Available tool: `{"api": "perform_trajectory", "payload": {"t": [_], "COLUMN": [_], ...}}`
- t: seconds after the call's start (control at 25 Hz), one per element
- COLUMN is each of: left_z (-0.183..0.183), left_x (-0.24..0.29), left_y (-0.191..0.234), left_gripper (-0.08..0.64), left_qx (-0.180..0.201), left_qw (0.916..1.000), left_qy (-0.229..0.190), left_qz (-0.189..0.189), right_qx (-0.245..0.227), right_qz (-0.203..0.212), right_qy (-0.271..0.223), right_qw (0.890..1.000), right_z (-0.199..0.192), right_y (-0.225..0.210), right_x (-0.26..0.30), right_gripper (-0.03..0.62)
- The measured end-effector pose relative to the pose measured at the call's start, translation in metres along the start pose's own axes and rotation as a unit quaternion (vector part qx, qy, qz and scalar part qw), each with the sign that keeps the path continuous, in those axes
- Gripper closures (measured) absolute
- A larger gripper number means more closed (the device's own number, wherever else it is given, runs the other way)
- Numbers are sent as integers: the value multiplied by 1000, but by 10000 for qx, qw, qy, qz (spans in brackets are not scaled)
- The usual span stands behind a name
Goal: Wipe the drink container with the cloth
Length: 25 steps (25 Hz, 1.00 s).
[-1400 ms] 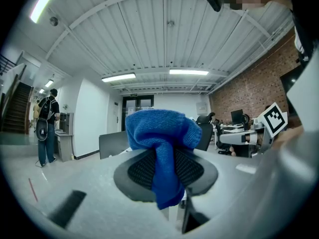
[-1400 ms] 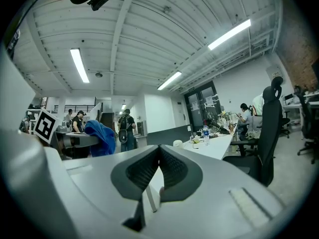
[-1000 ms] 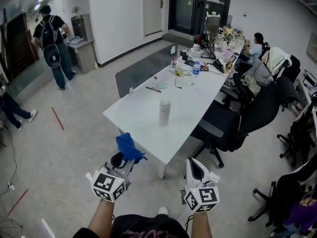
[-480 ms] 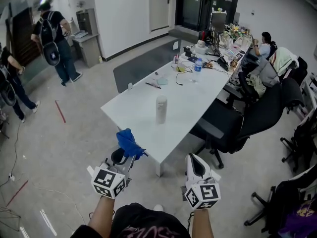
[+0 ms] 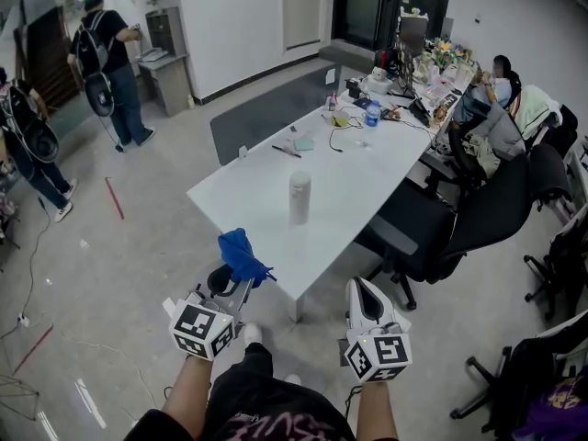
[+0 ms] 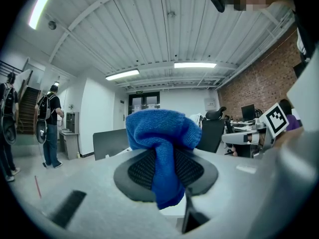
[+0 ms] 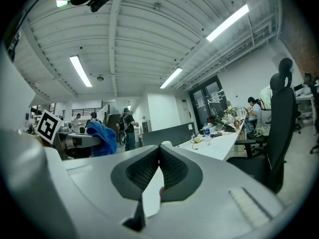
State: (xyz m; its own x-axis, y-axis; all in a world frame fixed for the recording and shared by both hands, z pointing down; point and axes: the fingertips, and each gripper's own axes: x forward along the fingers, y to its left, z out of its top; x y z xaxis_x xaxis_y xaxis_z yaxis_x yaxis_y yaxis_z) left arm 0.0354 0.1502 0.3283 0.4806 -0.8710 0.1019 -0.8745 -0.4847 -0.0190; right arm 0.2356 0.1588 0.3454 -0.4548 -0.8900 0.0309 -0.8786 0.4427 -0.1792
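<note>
Head view, container: the drink container point(image 5: 299, 197) stands upright, long axis vertical, on the white desk point(image 5: 367, 168), set in from its near corner.
Head view, hands: the left gripper point(image 5: 232, 281) and the right gripper point(image 5: 364, 294) are both short of the desk and well apart from the container. It lies ahead between them, neither clearly nearer.
Left gripper view, fingers: clamped on the blue cloth point(image 6: 160, 148), which bunches above the pads and hangs below.
Right gripper view, fingers: pressed together, nothing between; a white rounded top, likely the container, shows beyond their tips.
Judgement: the cloth hand needs to go forward and slightly rightward.
</note>
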Motion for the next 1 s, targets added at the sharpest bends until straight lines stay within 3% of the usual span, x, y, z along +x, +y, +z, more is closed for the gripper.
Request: {"api": "perform_trajectory", "payload": {"t": [1.0], "left_z": [-33], "left_x": [95], "left_y": [98], "left_gripper": [466], "left_qx": [-378], "left_qw": [9987], "left_qy": [251], "left_qz": [-235], "right_qx": [58], "right_qz": [-206], "right_qy": [404], "right_qw": [9990], "right_z": [-20], "right_y": [-19], "right_x": [131], "right_gripper": [588]}}
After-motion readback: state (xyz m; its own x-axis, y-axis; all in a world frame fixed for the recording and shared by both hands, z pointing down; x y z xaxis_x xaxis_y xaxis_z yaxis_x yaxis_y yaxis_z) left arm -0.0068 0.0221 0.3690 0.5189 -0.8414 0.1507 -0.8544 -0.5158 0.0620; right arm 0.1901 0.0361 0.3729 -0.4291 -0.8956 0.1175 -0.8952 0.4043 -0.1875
